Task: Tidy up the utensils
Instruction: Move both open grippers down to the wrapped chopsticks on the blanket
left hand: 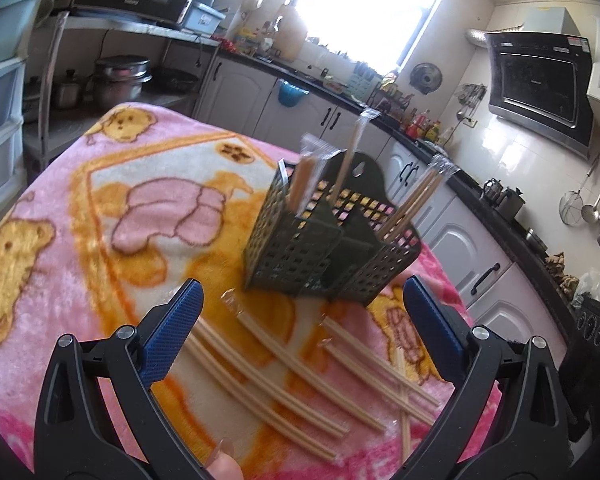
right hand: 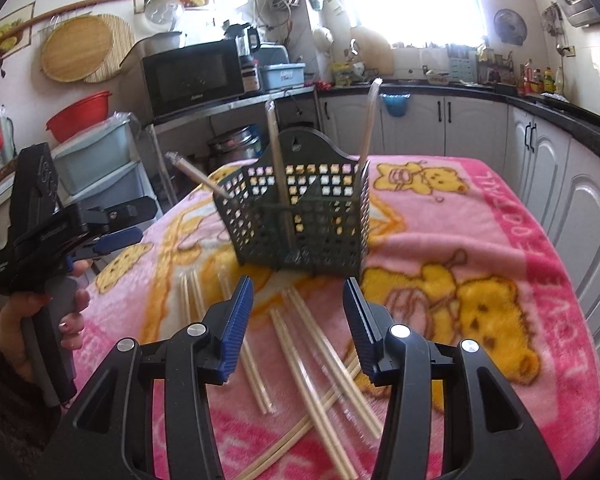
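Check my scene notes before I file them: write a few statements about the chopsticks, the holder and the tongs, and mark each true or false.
1. The dark green holder stands upright on the pink blanket. True.
2. The holder is empty. False: three wrapped chopstick pairs stick out of it.
3. Loose chopstick pairs lie on the blanket in front of the holder. True.
4. The right tongs clamp a chopstick pair. False: open, nothing between the pads.
5. The left tongs are open and empty. True.
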The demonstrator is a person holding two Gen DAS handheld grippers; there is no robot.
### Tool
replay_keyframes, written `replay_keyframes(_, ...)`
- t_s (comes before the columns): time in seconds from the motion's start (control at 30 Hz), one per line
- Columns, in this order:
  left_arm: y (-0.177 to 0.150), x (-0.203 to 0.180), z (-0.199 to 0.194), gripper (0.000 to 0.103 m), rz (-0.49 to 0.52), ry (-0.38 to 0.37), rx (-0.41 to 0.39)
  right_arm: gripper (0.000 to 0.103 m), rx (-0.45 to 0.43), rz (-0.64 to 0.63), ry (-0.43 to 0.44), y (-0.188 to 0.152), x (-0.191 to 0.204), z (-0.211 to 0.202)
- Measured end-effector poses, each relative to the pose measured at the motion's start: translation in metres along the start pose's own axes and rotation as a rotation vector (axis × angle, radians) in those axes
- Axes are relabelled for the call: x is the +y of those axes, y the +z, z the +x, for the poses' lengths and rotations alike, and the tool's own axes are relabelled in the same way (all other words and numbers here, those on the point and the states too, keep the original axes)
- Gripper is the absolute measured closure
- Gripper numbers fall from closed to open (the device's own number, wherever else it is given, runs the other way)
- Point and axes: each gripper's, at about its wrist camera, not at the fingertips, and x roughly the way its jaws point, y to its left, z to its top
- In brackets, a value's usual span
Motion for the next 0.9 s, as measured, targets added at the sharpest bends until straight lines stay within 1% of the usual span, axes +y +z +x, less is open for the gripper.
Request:
replay_keyframes(0.1, -0.005, 0.009, 0.002, 0.011, -0.012, 0.023, 0.017, 0.059, 0.035, -0.016, 0.015, -0.01, 0.005, 0.002)
replay_keyframes(0.17, -0.009, 0.014, 0.004, 0.011, -0.021, 0.036, 0.03, 0.063, 0.061, -0.03, 0.023, -0.016, 0.01, 0.004)
replay_keyframes(0.3, -0.02, 0.029, 0.011, 0.011, -0.06, 0.069, 0.071, 0.066, 0.114, -0.065, 0.037, -0.032, 0.019, 0.007)
replay_keyframes(0.37, -0.024, 0.035, 0.013, 0.014, -0.075, 0.08, 0.086, 0.067, 0.136, -0.074, 0.044, -0.04, 0.021, 0.009)
replay_keyframes(0.43, -0.028, 0.042, 0.018, 0.016, -0.086, 0.097, 0.106, 0.068, 0.159, -0.082, 0.052, -0.045, 0.024, 0.012)
replay_keyframes(0.63, -0.035, 0.058, 0.028, 0.023, -0.126, 0.117, 0.144, 0.068, 0.209, -0.107, 0.058, -0.056, 0.03, 0.02)
replay_keyframes(0.73, -0.034, 0.067, 0.034, 0.028, -0.146, 0.129, 0.154, 0.068, 0.224, -0.115, 0.058, -0.059, 0.032, 0.022)
replay_keyframes(0.83, -0.031, 0.078, 0.04, 0.038, -0.178, 0.136, 0.157, 0.068, 0.234, -0.12, 0.061, -0.061, 0.032, 0.025)
replay_keyframes(0.9, -0.029, 0.085, 0.044, 0.046, -0.201, 0.135, 0.161, 0.068, 0.245, -0.126, 0.057, -0.061, 0.032, 0.028)
